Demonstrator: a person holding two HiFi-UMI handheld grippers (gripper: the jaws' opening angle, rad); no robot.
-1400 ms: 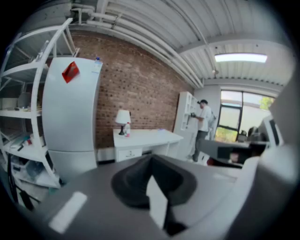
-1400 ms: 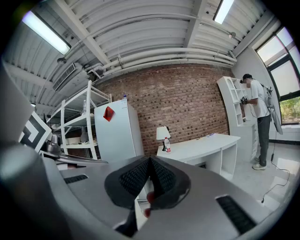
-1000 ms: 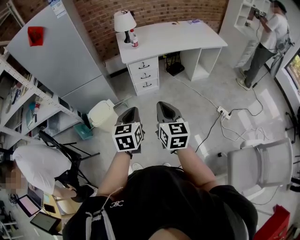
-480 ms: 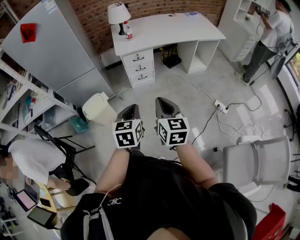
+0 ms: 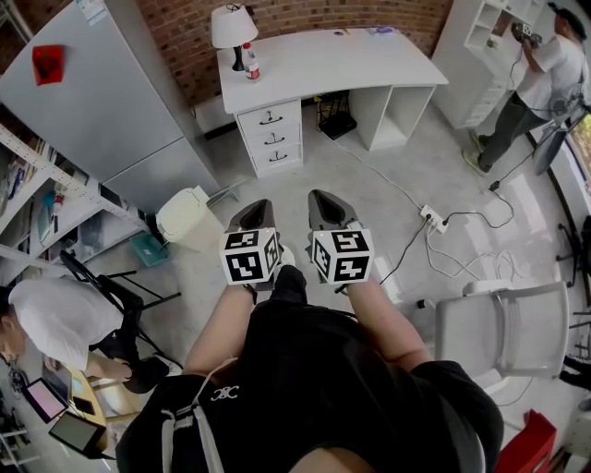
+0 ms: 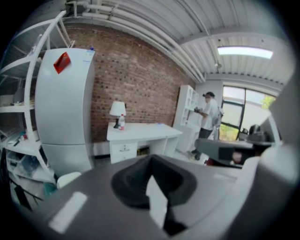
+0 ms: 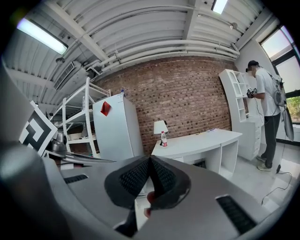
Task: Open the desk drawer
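The white desk (image 5: 323, 65) stands against the brick wall at the far end of the room. Its stack of three drawers (image 5: 270, 137), each with a dark handle, sits under the left end, all closed. In front of my body I hold my left gripper (image 5: 258, 207) and right gripper (image 5: 324, 197) side by side over the floor, far short of the desk. Both are shut with nothing between the jaws. The desk (image 6: 143, 132) and drawers (image 6: 123, 150) show small beyond the left gripper (image 6: 151, 161). Beyond the right gripper (image 7: 150, 161), the desk (image 7: 199, 142) appears with its drawers mostly hidden.
A lamp (image 5: 228, 28) and bottle (image 5: 247, 63) stand on the desk's left end. A grey fridge (image 5: 102, 92) and white bin (image 5: 187, 218) lie to the left, a power strip with cables (image 5: 434, 219) and grey chair (image 5: 503, 319) to the right. One person stands at far right (image 5: 545, 69), another sits at left (image 5: 60, 319).
The view has shifted forward across the floor; bin and chair slid back in the picture and a leg now shows between the grippers. Both grippers stay shut, held level.
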